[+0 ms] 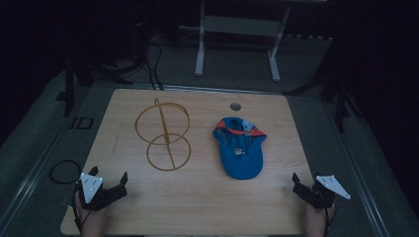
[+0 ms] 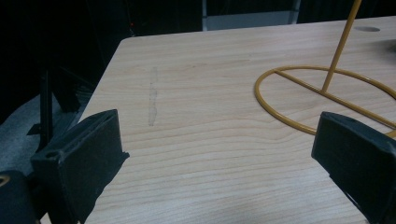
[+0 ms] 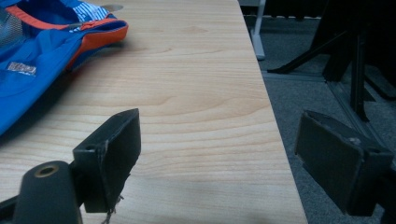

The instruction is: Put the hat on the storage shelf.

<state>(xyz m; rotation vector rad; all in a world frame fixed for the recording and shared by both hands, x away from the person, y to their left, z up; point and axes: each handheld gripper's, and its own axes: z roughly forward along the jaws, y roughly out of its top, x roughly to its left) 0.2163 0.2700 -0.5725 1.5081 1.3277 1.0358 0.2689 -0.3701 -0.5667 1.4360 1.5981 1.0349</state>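
With both the left gripper [image 1: 116,185] and right gripper [image 1: 301,186] empty, jaws spread, the limp blue cap [image 1: 240,148] mid-table [image 1: 197,197] may bunch, or the light wire stand [image 1: 164,133] beside it tip if bumped.

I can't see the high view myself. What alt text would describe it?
A wooden table holds a yellow wire stand on the left and a blue cap with orange trim on the right. At the near edge, a person holds the left gripper and right gripper, both open.
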